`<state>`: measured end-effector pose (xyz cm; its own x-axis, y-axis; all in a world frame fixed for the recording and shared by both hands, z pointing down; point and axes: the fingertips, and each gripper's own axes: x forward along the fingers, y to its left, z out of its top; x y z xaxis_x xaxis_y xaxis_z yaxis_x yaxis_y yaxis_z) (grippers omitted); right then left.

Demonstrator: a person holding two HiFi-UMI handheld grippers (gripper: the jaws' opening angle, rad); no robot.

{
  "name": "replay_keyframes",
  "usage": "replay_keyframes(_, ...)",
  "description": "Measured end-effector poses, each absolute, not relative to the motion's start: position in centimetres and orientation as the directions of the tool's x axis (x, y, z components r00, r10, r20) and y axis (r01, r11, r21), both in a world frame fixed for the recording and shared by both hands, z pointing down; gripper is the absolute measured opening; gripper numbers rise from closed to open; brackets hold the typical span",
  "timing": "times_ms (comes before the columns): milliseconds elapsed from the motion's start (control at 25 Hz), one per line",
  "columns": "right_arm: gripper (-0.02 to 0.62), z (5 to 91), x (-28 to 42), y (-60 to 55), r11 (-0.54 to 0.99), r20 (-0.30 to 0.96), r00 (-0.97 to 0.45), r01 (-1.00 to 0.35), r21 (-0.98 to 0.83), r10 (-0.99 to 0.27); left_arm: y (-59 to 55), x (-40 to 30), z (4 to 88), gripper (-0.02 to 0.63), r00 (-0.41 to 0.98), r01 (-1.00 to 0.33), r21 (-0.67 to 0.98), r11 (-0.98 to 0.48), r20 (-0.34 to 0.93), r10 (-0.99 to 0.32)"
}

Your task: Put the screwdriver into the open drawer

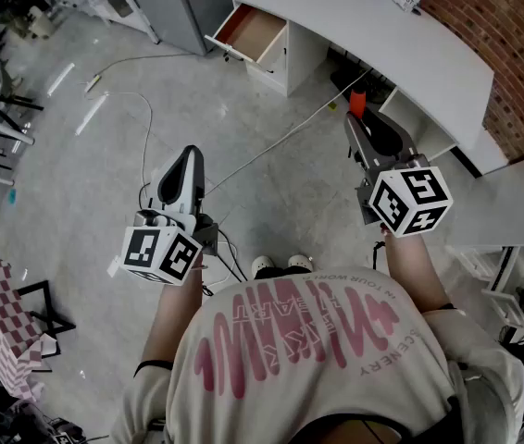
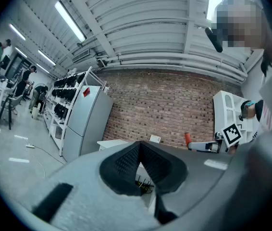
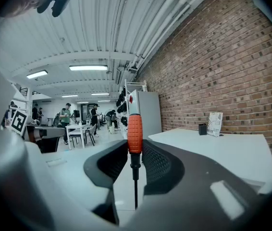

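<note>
a person's right gripper (image 3: 135, 150) clamps the orange-handled screwdriver (image 3: 134, 131) upright between its jaws, well apart from the open drawer (image 1: 255, 33) of the white desk (image 1: 410, 54). the left gripper (image 2: 139, 150) hangs empty, jaws together. a clean delivery likely needs a firm grip, clearing the drawer front and releasing low inside.

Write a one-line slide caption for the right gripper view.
Right gripper clamps an orange-handled screwdriver upright, handle up, beside a white desk and brick wall.
</note>
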<state>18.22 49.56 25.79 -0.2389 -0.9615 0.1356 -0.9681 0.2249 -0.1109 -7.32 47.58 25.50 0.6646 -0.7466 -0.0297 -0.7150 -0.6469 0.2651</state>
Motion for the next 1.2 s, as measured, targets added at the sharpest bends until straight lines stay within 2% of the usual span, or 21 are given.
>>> replay_keyframes(680, 0.109, 26.1, 13.7, 48.5, 0.241, 0.137, -0.268, -0.952, -0.189, -0.954, 47.1, -11.6, 25.5, 0.003, 0.661, -0.714, 0.277, -0.643, -0.035, -0.749)
replay_keyframes(1200, 0.109, 26.5, 6.0, 47.1, 0.312, 0.137, -0.334, -0.937, -0.159, -0.932, 47.0, -17.0, 26.2, 0.003, 0.65, -0.711, 0.298, -0.637, -0.067, -0.757)
